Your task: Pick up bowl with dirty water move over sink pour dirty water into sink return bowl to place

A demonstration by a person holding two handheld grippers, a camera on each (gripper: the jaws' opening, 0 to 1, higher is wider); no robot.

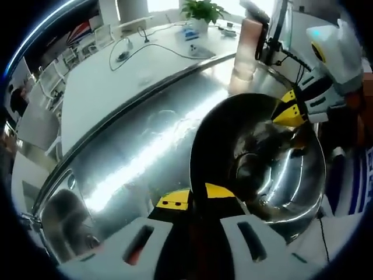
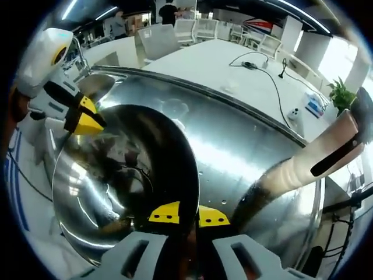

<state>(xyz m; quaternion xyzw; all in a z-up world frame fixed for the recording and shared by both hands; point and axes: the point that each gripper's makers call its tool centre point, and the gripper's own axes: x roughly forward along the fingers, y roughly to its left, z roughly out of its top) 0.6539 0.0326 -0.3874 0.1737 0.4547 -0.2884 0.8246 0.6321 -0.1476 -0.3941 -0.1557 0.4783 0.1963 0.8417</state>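
Note:
A shiny steel bowl [image 1: 262, 157] hangs over the steel counter, held on two sides. Its inside reflects dark, and a little brownish water sits low in it. My left gripper [image 1: 197, 197] is shut on the near rim, one yellow-tipped jaw on each side of the edge. The right gripper [image 1: 288, 114] reaches in from the right and pinches the opposite rim. In the right gripper view the bowl [image 2: 116, 169] is at the left, my right gripper [image 2: 189, 214] is shut on its rim, and the left gripper [image 2: 87, 122] holds the far edge.
The steel counter [image 1: 134, 151] curves to a sink basin [image 1: 64, 219], which also shows beyond the bowl [image 2: 96, 84]. A tan cylinder [image 2: 309, 163] with a dark strip stands close on the counter. Behind lies a white table [image 2: 221, 64] with cables and a plant [image 1: 201, 11].

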